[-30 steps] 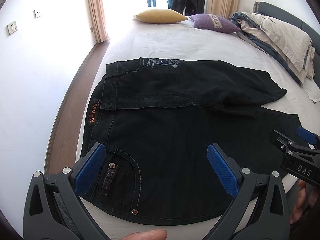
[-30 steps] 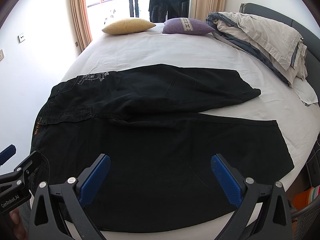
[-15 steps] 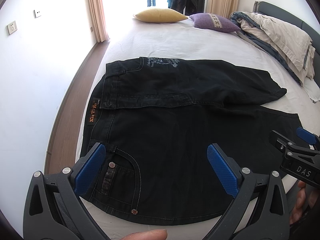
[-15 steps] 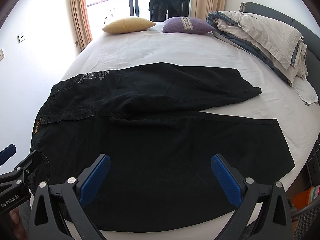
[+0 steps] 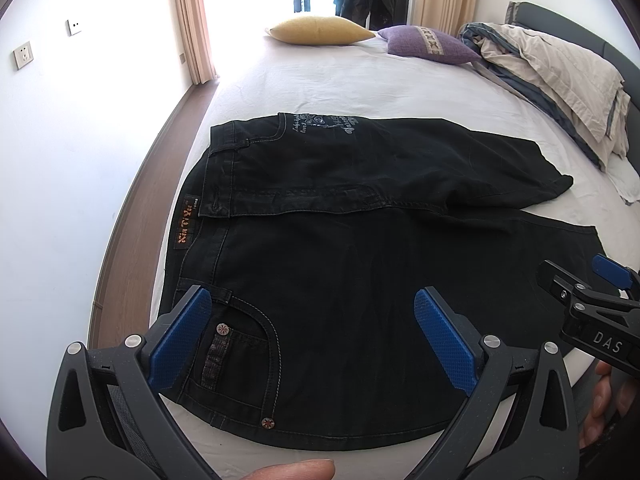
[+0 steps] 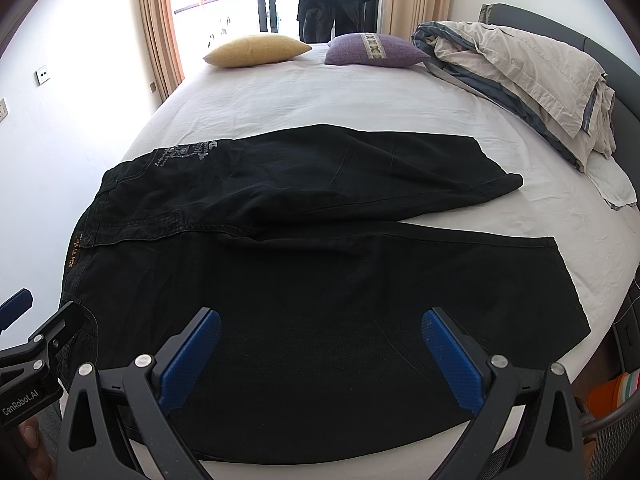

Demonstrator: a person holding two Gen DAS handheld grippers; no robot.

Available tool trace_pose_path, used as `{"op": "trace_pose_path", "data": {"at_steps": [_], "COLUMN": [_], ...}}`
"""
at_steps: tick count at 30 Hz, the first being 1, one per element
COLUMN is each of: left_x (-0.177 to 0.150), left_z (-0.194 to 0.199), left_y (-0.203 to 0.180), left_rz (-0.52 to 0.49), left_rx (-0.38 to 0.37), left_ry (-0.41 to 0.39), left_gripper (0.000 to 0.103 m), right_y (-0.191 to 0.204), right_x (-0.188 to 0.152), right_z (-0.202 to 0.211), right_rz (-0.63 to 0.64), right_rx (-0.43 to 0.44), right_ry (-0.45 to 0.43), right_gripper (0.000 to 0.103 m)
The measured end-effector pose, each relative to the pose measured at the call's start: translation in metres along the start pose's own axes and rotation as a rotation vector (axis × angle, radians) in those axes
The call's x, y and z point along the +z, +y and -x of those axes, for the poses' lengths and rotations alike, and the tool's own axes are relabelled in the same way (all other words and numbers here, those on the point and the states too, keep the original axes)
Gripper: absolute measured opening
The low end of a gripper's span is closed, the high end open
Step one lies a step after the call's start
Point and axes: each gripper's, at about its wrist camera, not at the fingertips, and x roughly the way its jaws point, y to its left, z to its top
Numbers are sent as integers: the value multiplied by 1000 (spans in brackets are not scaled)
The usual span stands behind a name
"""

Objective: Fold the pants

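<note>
Black pants (image 5: 360, 264) lie spread flat, legs apart.

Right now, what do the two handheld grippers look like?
The left gripper and right gripper match: dark grey speckled plastic arms, silver screws, blue textured pads. White lettering marks their sides: "DAS" on the right, "GenRobot.AI" on the left.

"DAS" is being shown in white on the right gripper (image 5: 608, 280); "GenRobot.AI" is being shown on the left gripper (image 6: 24, 344). An orange waistband label (image 5: 184, 223) on the pants (image 5: 360, 264) is being displayed (lettering unclear).
</note>
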Motion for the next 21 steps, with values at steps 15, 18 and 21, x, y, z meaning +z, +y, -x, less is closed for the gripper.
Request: {"op": "trace_pose_path", "data": {"at_steps": [15,18,21], "left_x": [0,1,1], "left_z": [0,0,0], "left_y": [0,0,0], "left_rz": [0,0,0], "left_rx": [-1,-1,-2], "left_ry": [0,1,1], "left_gripper": [103,103,103], "right_y": [-1,-1,-1], "right_x": [-1,-2,-2], "right_z": [-2,-2,-2], "right_rz": [-1,-1,-1], "right_rx": [2,3,4], "right_ry": [4,6,6], "right_gripper": [103,103,103]}}
